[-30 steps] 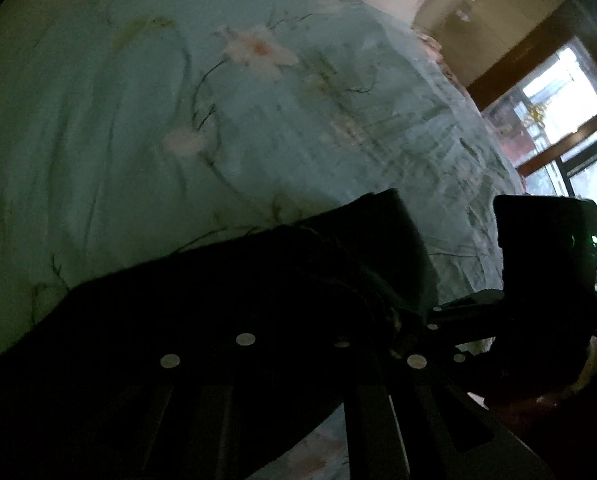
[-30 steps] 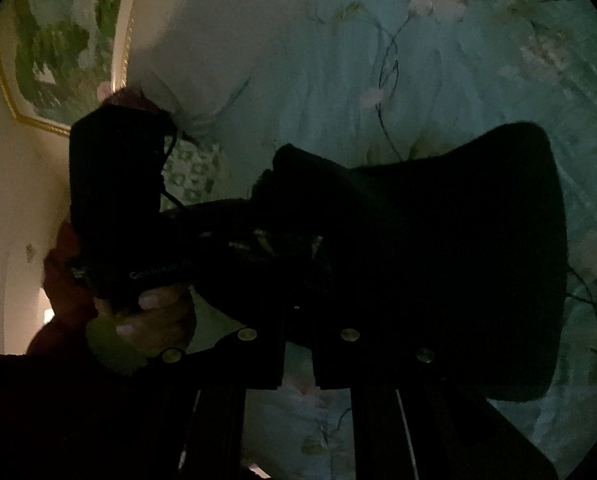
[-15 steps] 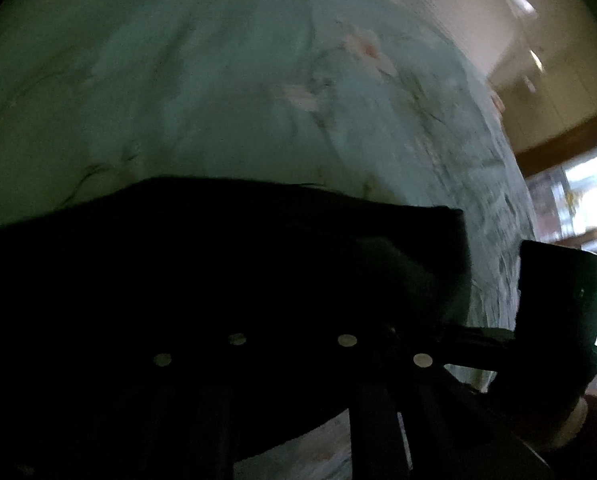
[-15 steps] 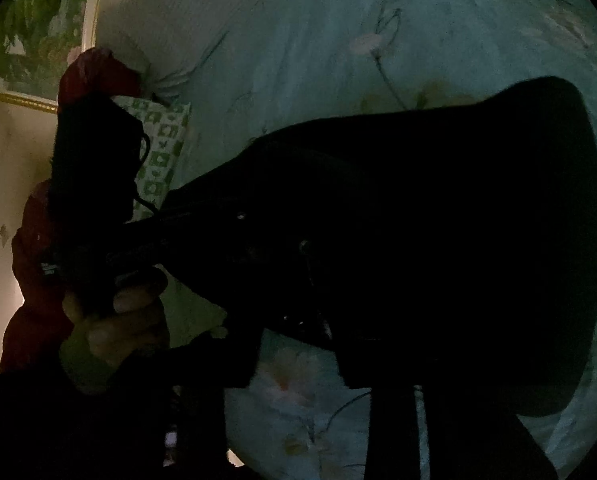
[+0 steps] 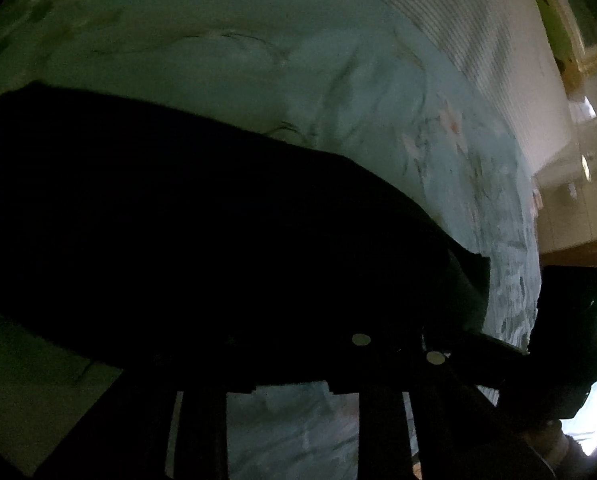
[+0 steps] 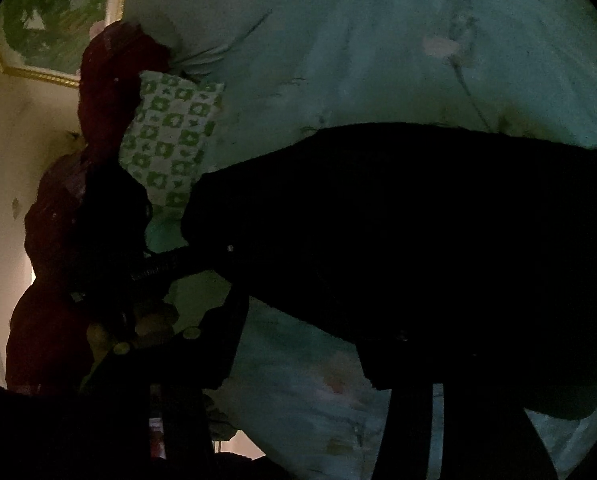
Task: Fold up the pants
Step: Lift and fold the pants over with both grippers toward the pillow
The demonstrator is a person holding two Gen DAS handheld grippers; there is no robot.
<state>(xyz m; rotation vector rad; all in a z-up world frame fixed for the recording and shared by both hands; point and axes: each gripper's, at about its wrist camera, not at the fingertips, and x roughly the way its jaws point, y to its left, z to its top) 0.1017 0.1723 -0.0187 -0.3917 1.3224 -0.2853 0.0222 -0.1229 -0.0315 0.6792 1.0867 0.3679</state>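
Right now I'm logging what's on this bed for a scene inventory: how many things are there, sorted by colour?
Black: 1, the pants
Pale blue-green floral: 1, the bedspread
Green and white checked: 1, the pillow
Dark red: 1, a bundle beside the pillow; what it is I cannot tell
Total: 4

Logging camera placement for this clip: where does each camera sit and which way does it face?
Left wrist: on the left gripper, looking down its fingers at black pants on a floral sheet; right gripper and right hand at the right edge.
Right wrist: on the right gripper, facing pants, sheet, checked pillow; left gripper and left hand at left.
Shared: pants, sheet. Both grippers' jaws have just been opening, pants edge between them.
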